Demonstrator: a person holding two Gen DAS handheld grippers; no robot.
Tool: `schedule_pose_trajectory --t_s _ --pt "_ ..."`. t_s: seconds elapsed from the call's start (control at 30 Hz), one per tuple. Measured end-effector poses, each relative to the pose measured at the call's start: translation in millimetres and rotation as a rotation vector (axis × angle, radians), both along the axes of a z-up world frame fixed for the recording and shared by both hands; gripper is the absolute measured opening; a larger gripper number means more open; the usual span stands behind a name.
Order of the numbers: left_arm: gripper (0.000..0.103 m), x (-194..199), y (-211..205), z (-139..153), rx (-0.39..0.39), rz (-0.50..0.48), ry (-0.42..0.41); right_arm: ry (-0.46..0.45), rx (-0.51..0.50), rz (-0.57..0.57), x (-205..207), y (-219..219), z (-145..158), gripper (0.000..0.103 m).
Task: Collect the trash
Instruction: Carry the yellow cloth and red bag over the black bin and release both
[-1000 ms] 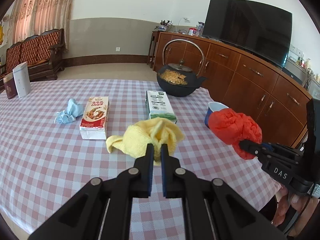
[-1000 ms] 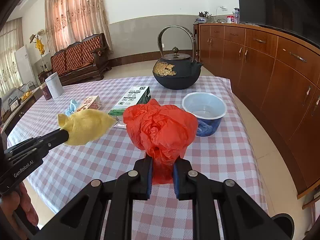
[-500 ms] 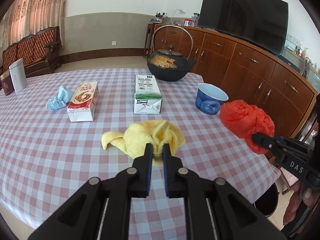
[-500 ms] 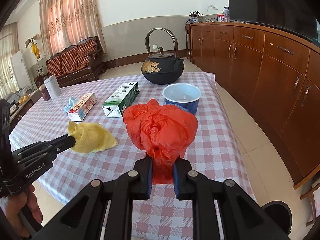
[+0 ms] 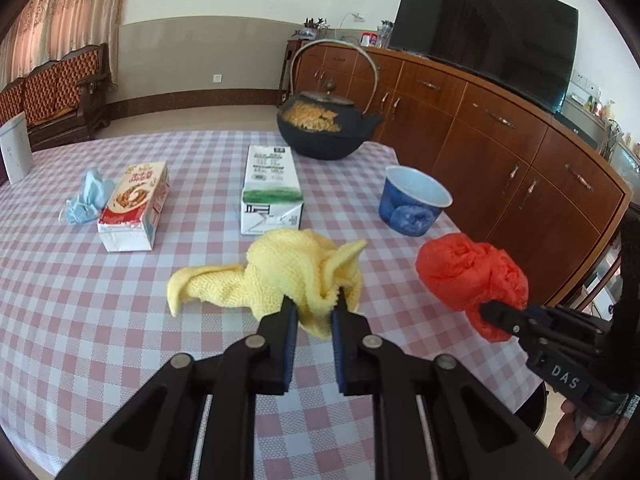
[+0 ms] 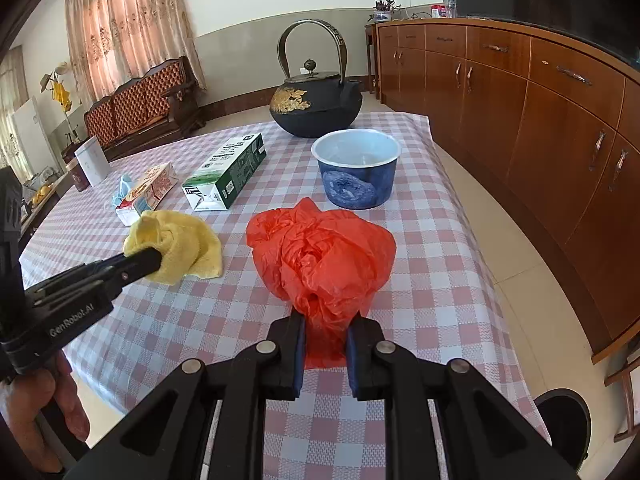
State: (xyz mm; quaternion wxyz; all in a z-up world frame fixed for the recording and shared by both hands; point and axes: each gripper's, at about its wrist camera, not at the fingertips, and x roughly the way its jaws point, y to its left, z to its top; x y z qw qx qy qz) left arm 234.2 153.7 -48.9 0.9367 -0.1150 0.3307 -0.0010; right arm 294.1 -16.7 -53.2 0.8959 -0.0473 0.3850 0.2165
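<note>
Both grippers sank toward the table (image 6: 440,240): left gripper (image 5: 314,312), jaws just re-closing on yellow cloth (image 5: 280,272), right gripper (image 6: 325,336) clamping red bag (image 6: 320,256); thin pinches could slip near kettle-side cartons.

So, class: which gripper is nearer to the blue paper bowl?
Right. The right gripper, clamping the red plastic bag, sits just in front of the blue bowl. The left gripper, with the yellow cloth, is farther off to the bowl's left.

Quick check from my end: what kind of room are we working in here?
Most likely a home living or dining room: a dining table with a checked cloth, a carved wooden sofa by curtained windows, and a big television on a long wooden sideboard.
</note>
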Motion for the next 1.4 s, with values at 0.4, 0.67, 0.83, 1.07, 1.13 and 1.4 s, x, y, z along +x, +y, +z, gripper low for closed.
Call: schedule_pose_trajectory --t_s 0.4,0.67,0.83,1.07,1.13,1.4 --pt "0.016 -18 -64 29 0.012 -0.109 -0.062 -0.071 0.051 -0.084 -26 -55 34 0.018" --pt "0.016 -25 -116 32 0.023 -0.192 -0.067 -0.109 0.050 -0.177 -51 -114 49 0.018" --pt "0.016 -28 -151 34 0.043 -0.248 -0.076 -0.119 0.040 -0.245 -67 -154 50 0.018" --pt "0.016 -33 -195 33 0.066 -0.336 -0.082 -0.118 0.023 -0.333 -91 -206 48 0.018" --pt "0.016 -34 -208 32 0.070 -0.364 -0.078 -0.116 0.020 -0.352 -97 -217 47 0.018" --pt "0.016 -37 -258 25 0.086 -0.461 -0.068 -0.095 0.000 -0.439 -116 -267 36 0.018"
